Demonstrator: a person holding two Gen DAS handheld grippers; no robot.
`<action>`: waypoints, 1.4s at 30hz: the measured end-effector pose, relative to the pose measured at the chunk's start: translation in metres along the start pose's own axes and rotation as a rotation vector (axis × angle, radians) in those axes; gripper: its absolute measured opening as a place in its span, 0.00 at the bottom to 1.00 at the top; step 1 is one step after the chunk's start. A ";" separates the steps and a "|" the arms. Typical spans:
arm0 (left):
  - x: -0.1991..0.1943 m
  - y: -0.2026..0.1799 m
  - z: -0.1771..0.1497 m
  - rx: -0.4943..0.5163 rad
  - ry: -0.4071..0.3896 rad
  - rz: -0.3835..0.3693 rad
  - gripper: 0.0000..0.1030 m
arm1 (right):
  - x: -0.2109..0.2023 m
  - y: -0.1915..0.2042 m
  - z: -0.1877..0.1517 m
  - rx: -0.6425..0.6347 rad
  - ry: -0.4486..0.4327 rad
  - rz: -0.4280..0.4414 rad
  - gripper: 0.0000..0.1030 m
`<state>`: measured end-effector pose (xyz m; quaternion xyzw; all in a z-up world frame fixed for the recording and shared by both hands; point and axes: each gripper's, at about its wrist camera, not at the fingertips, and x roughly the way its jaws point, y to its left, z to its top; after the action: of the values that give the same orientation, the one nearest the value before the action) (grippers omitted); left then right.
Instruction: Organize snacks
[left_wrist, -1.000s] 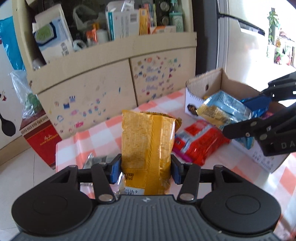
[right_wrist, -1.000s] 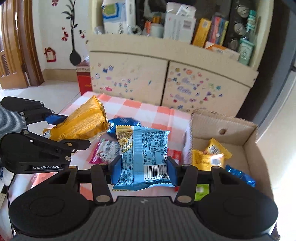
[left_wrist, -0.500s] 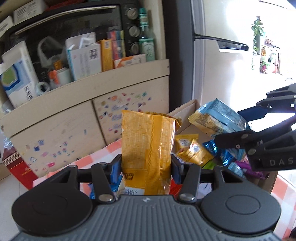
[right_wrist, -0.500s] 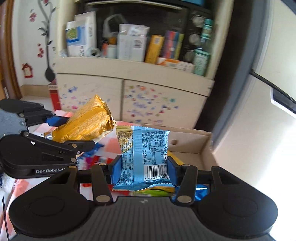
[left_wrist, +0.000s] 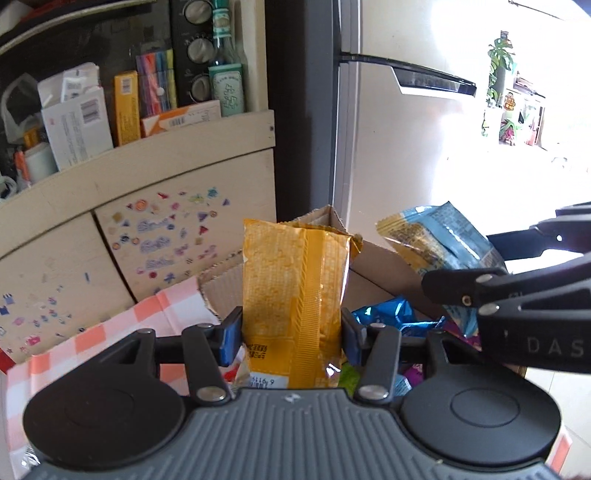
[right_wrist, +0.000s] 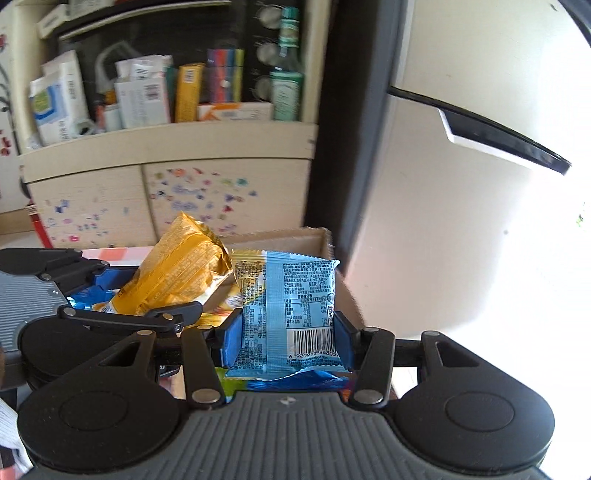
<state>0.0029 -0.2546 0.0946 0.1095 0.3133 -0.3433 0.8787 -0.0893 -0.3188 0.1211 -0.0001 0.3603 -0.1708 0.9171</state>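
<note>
My left gripper (left_wrist: 291, 334) is shut on a yellow-orange snack packet (left_wrist: 295, 295), held upright over the near wall of the open cardboard box (left_wrist: 221, 291). My right gripper (right_wrist: 286, 341) is shut on a light-blue snack packet (right_wrist: 286, 314), also upright, above the same cardboard box (right_wrist: 280, 238). In the left wrist view the blue packet (left_wrist: 439, 240) and the right gripper (left_wrist: 480, 280) hang to the right, over the box. From the right wrist view the yellow packet (right_wrist: 181, 273) and left gripper (right_wrist: 122, 295) are at the left. Several wrapped snacks (left_wrist: 391, 317) lie inside the box.
A red-and-white checked tablecloth (left_wrist: 110, 332) covers the table left of the box. Behind stands a cream cabinet (left_wrist: 147, 221) with stickers, its shelf full of boxes and a bottle (left_wrist: 225, 74). A pale fridge door with a dark handle (left_wrist: 413, 77) rises behind the box.
Both grippers have carried their packets to the right, from over the tablecloth to above the box. The loose snacks on the table have dropped out of view. Neither grip has changed.
</note>
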 end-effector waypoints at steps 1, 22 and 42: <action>0.005 -0.001 0.001 -0.020 0.008 -0.008 0.50 | 0.001 -0.005 -0.001 0.019 0.010 -0.003 0.55; -0.012 0.046 -0.004 -0.096 0.037 -0.008 0.84 | 0.004 0.003 0.004 0.077 -0.022 0.049 0.83; -0.046 0.192 -0.050 -0.278 0.081 0.223 0.88 | 0.020 0.082 0.005 -0.104 -0.014 0.257 0.84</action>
<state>0.0818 -0.0679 0.0803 0.0347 0.3790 -0.1925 0.9045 -0.0468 -0.2481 0.1012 -0.0025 0.3592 -0.0328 0.9327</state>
